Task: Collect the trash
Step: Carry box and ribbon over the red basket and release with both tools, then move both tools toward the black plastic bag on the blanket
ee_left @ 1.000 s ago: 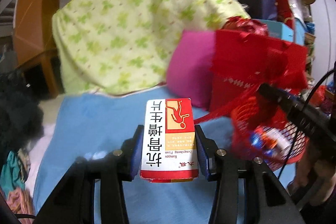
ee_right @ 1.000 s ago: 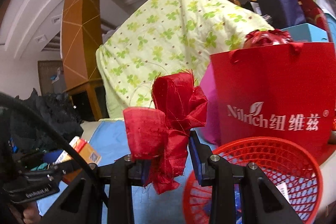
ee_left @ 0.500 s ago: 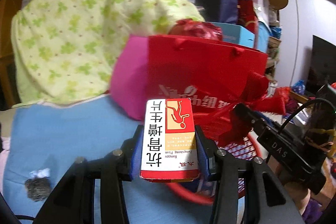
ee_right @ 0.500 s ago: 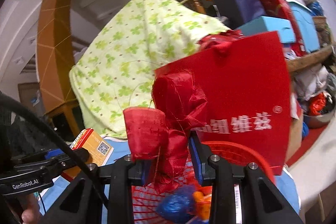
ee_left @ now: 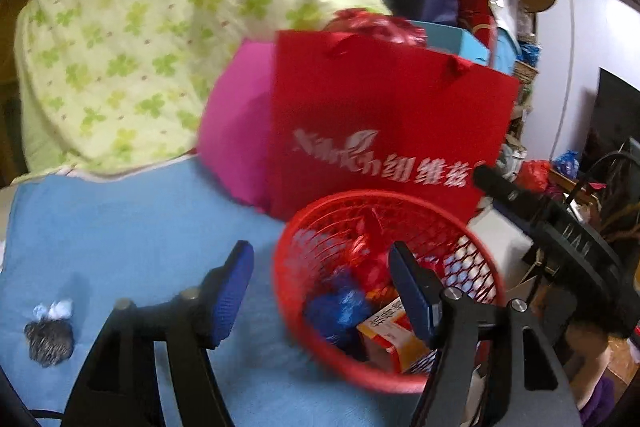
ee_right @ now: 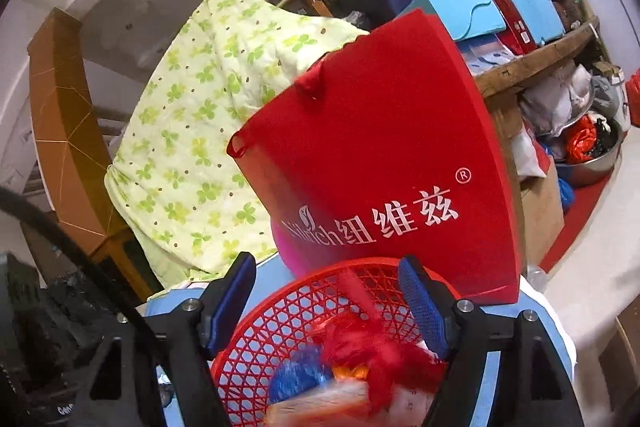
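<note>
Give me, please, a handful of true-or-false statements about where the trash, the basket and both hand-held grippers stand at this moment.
1. The left hand-held gripper is clamped on the medicine box. False: its jaws have just been opening and are empty; the medicine box lies in the red basket.
2. The red ribbon bow is in the basket. True.
3. The right hand-held gripper stands open over the basket. True.
4. The basket stands on bare wood. False: it stands on a blue cloth.
5. A dark scrap lies on the cloth, outside the basket. True.
</note>
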`<state>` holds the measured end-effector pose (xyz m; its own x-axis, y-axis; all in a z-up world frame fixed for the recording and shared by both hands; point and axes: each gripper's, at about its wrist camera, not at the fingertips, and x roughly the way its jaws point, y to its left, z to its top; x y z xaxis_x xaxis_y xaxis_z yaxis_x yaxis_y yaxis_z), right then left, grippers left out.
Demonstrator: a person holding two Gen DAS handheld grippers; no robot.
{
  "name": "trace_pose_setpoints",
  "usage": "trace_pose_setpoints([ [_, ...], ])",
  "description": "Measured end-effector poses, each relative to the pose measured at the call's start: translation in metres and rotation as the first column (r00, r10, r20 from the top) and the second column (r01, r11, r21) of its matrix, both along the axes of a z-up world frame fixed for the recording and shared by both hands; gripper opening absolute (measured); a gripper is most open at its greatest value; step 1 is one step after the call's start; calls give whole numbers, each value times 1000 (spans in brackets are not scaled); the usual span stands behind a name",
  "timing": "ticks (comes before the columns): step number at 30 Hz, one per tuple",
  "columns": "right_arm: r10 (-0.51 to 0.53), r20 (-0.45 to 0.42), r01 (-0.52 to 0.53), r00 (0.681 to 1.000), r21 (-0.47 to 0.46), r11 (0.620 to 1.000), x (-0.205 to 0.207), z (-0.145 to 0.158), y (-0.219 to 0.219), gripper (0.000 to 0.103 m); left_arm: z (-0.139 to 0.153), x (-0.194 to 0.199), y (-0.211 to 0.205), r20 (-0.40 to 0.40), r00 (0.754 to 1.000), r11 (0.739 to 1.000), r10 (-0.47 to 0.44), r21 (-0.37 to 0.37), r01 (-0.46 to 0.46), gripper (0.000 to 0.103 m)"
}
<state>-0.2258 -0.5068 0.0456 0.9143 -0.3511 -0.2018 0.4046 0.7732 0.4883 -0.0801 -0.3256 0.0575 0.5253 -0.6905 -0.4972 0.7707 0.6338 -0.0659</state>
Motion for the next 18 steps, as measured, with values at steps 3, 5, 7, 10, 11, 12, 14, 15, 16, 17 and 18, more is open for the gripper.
trace_pose_setpoints([
  [3, 20, -3, -21, 1000, -46, 999, 9, 6, 14, 77, -12, 5, 31, 4, 998, 997, 63, 35, -63, 71],
  [5, 44, 6, -43, 999, -101, 994, 15, 13, 31, 77, -23, 10, 60, 13, 993, 991, 118, 66, -119, 71],
  [7, 73, 15, -70, 997, -150, 986, 21, 18, 50, 77, -33, 18, 88, 3, 985, 981, 174, 88, -174, 71],
  [10, 134, 25, -126, 991, -210, 970, 33, 23, 79, 77, -47, 33, 135, -20, 960, 955, 279, 108, -275, 71],
  [11, 159, 25, -149, 987, -228, 962, 39, 26, 90, 77, -52, 40, 153, -28, 947, 942, 321, 114, -316, 71],
  [12, 187, 24, -176, 982, -246, 953, 46, 27, 103, 77, -56, 46, 169, -34, 932, 928, 361, 118, -355, 71],
  [14, 239, 17, -225, 971, -273, 935, 59, 29, 124, 77, -63, 57, 200, -45, 901, 898, 431, 122, -423, 71],
  [15, 275, 4, -262, 961, -286, 922, 69, 29, 139, 77, -65, 61, 211, -48, 888, 885, 457, 123, -449, 71],
  [16, 301, -13, -292, 954, -293, 911, 78, 29, 151, 77, -68, 66, 225, -52, 872, 869, 487, 123, -479, 71],
  [17, 318, -29, -312, 947, -296, 902, 86, 27, 159, 77, -71, 72, 243, -58, 851, 850, 522, 119, -513, 71],
  [18, 344, -52, -344, 937, -297, 891, 95, 25, 172, 77, -74, 75, 253, -62, 839, 839, 541, 115, -532, 71],
])
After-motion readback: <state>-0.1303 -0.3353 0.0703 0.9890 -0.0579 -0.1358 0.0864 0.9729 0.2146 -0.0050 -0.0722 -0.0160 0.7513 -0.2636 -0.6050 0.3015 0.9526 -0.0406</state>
